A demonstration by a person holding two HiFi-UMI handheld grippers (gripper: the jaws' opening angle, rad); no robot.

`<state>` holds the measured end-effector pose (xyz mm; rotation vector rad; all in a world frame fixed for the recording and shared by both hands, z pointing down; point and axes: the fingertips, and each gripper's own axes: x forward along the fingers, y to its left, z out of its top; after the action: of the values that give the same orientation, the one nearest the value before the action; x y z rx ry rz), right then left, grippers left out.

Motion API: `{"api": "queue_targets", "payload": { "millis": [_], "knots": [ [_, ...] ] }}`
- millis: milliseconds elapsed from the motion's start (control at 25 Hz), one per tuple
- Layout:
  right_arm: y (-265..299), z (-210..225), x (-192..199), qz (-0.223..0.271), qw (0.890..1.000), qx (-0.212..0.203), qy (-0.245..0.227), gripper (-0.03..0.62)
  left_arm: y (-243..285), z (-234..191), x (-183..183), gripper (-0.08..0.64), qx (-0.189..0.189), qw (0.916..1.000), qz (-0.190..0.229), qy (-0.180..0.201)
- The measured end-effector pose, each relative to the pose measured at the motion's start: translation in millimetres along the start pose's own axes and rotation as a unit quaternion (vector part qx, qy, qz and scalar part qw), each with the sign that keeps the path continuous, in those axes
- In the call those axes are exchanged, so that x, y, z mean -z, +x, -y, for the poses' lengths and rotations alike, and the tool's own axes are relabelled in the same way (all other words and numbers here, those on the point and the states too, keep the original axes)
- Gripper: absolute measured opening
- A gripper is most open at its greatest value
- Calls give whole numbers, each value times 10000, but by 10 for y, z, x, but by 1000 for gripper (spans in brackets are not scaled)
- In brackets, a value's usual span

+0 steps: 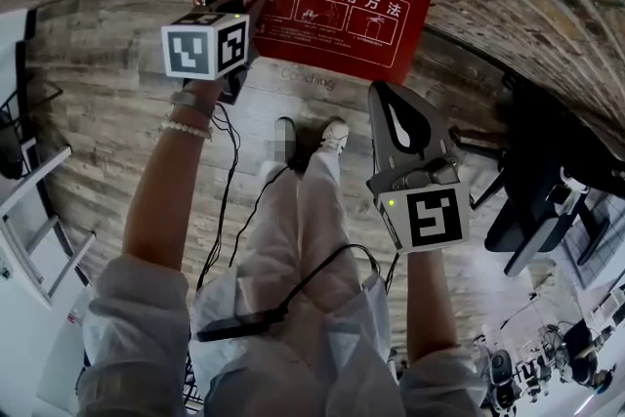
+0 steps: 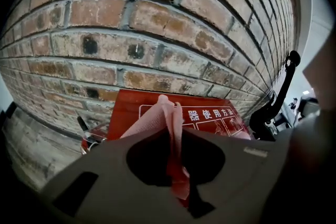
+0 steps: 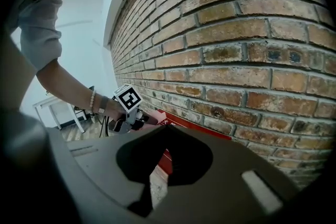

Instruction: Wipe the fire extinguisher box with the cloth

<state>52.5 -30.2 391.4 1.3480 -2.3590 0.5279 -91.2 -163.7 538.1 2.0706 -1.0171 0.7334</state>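
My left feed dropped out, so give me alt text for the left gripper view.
The left tool is shut on a pink cloth, held in front of a red fire extinguisher box with white lettering, which stands against a brick wall.

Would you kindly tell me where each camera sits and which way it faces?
Head view: on the person's head, looking steeply down at the floor and the fire extinguisher box; arms, legs, left claw and right claw show.
Left gripper view: on the left claw, facing the brick wall and box; only its jaws show, shut on the cloth.
Right gripper view: on the right claw, facing along the wall; its shut, empty jaws and the left arm show.
Shared: every view shows the box.
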Motion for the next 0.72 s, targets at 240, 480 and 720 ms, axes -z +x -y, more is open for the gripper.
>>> {"api": "queue_targets", "payload": {
  "millis": [240, 480, 720],
  "knots": [
    [-70, 66, 59, -3, 10000, 42, 51, 8, 143, 267, -44, 11, 150, 9999, 30, -9],
    [-145, 139, 105, 16, 9999, 96, 108, 8, 287, 581, -59, 11, 353, 9994, 44, -17],
    [-214, 230, 160, 30, 9997, 165, 155, 8, 401, 828, -50, 11, 485, 9988, 16, 36]
  ]
}}
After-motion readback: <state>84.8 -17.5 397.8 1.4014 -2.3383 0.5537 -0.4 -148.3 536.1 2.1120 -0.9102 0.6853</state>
